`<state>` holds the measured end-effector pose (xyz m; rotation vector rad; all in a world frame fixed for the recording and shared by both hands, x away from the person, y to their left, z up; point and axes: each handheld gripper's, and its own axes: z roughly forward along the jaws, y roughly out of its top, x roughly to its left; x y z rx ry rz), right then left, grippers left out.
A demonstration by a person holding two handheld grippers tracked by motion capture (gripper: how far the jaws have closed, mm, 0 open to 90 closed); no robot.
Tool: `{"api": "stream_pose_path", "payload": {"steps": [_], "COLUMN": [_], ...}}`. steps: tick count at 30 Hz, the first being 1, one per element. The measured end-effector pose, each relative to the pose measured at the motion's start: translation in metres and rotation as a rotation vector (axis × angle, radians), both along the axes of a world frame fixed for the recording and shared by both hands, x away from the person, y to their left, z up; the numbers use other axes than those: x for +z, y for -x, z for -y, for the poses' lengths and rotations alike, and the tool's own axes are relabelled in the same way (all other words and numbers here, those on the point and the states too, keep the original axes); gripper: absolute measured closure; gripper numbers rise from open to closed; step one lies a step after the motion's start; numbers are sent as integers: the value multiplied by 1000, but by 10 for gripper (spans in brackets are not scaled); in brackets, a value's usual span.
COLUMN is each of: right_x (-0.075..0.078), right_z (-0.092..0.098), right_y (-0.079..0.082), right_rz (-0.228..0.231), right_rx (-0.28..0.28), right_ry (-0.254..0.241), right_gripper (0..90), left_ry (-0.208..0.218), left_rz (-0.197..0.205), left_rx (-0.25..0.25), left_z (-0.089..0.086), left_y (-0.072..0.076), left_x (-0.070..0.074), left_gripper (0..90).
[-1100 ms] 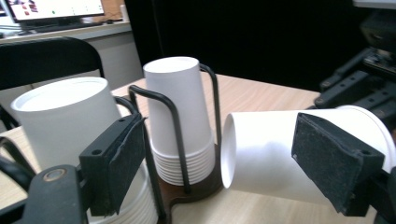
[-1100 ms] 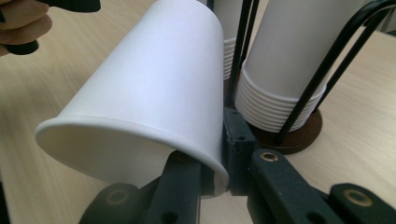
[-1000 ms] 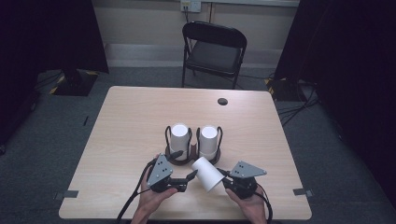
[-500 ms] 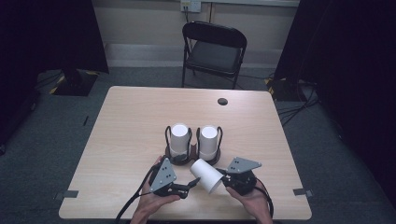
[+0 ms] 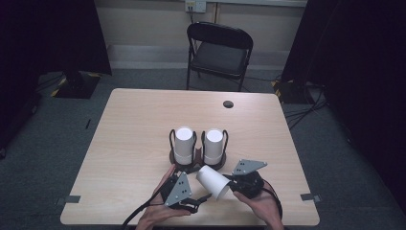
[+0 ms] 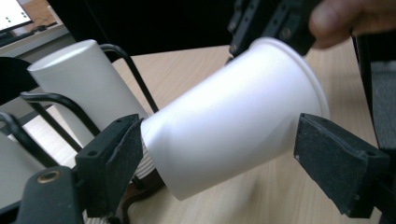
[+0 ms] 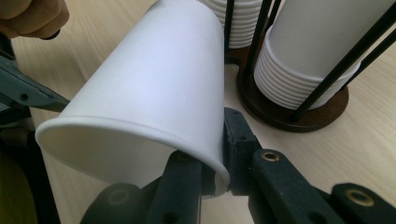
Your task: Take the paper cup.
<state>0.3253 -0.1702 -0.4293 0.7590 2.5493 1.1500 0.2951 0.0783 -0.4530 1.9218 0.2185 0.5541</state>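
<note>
The white paper cup (image 5: pixel 214 180) lies tilted on its side above the front of the counter (image 5: pixel 134 129), plain and smooth, with a rolled rim and a narrower base that points toward the two wire holders. The right gripper (image 5: pixel 238 184) pinches the cup's rim wall, one jaw inside the mouth and one outside, closed tight on it. The left gripper (image 5: pixel 198 200) has just been opening its jaws; they now stand wide on either side of the cup's body, and the pads press nothing. Behind the cup stand the left cup stack (image 5: pixel 183 145) and the right cup stack (image 5: pixel 213 146), each inside black wire hoops on a dark round base. The bases are partly hidden by the cup and hands. The near counter edge lies just below both hands; the far half is bare wood, with a folding chair (image 5: pixel 221 50) beyond.
</note>
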Motion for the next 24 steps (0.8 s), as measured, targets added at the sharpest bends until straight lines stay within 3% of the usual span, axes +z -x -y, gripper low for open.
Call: {"api": "stream_pose_path", "payload": {"steps": [3,6,11,17,19,20,24], "right_x": [1,2,2,2,2,2,4], "right_z": [1,1,1,0,1,2,0], "right_y": [0,-1,-2,-3,-4,-4,-8], "right_rz": [-21,-38,-52,-74,-85,-89,-103], "right_rx": [15,27,34,49,53,53,52], "right_ry": [18,38,45,75,73,72,62], "right_gripper": [849,849,849,850,851,853,858], "left_ry": [-52,-57,-144,-174,-183,-207,-212], "left_rz": [28,47,92,106,110,113,120], "left_rx": [-14,-19,-15,-40,-55,-64,-75], "left_z": [3,6,10,13,15,18,24], "left_y": [1,1,4,3,3,2,3], "left_x": [-2,-3,-3,-7,-9,-10,-10], "left_gripper": [153,135,149,150,155,155,154]}}
